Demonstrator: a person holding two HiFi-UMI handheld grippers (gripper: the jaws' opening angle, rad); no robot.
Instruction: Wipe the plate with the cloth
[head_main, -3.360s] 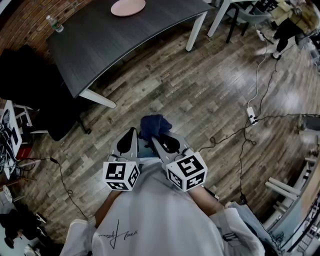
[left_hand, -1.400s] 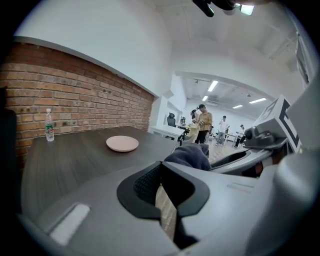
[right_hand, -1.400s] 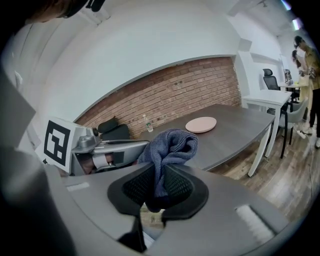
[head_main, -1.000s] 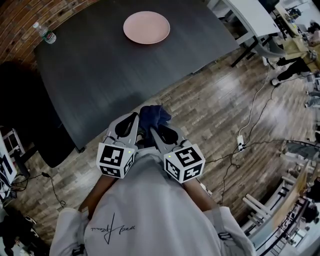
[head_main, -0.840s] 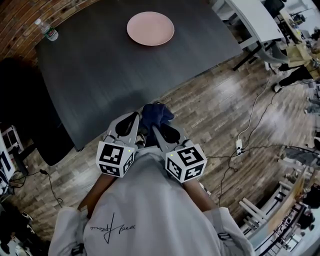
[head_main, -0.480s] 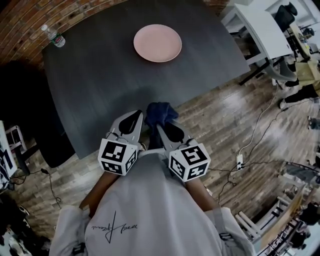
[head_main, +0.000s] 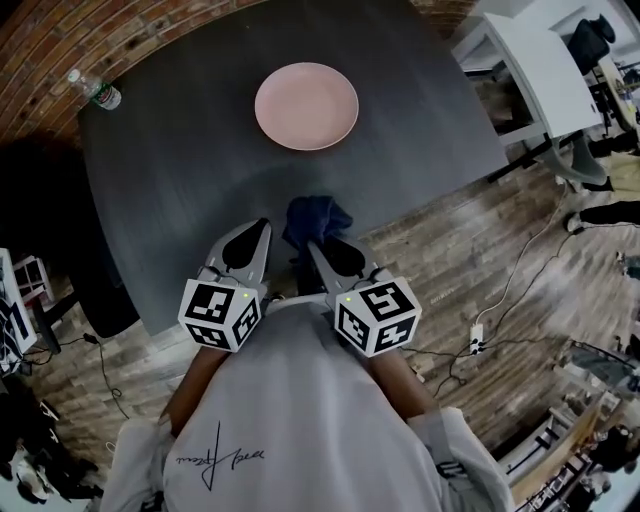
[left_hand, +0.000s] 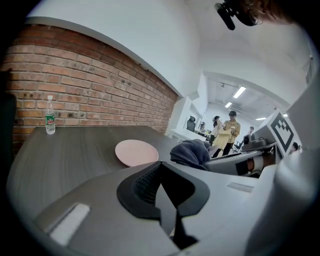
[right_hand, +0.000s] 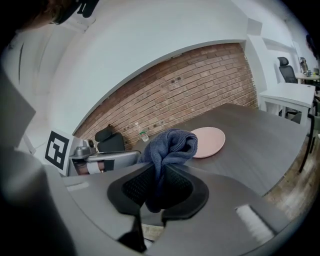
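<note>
Right gripper (right_hand: 160, 170) pinches blue cloth (right_hand: 172, 145) — seen only in its view; left gripper (left_hand: 160, 165) closed, empty; plate (head_main: 306, 105) beyond.

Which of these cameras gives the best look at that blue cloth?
The right gripper view: the cloth fills its centre, pinched between the right gripper's jaws. The head view shows only a dark bunch from above; the left gripper view catches its side.
</note>
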